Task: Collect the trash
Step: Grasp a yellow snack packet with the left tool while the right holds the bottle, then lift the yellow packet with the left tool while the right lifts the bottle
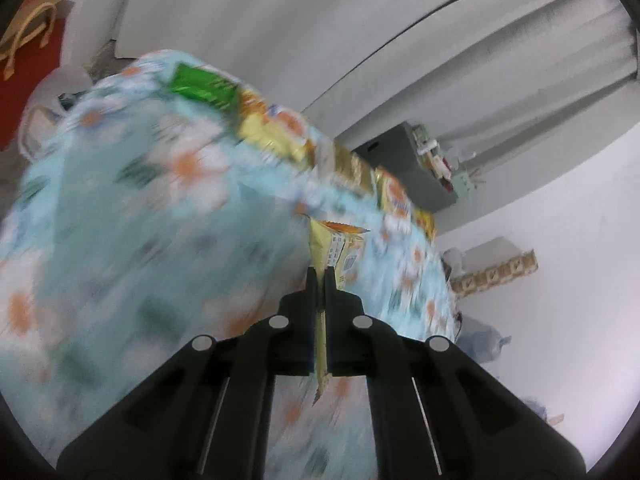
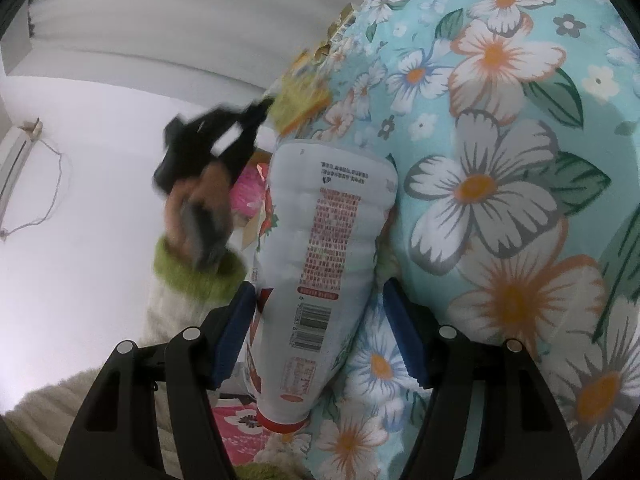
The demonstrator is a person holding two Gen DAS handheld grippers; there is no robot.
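My left gripper is shut on a yellow snack wrapper, which sticks out past the fingertips above the flowered tablecloth. The right wrist view shows that same left gripper, blurred, in a hand with a green cuff, with the yellow wrapper at its tip. My right gripper holds a white plastic bottle between its blue pads, red cap toward the camera, at the table's edge. More wrappers lie along the far table edge: a green wrapper and yellow-orange packets.
A red bag with tan handles and a white plastic bag sit beyond the table at the left. A grey shelf unit stands by the curtain. Bluish bags lie on the floor at the right. Pink packaging shows behind the bottle.
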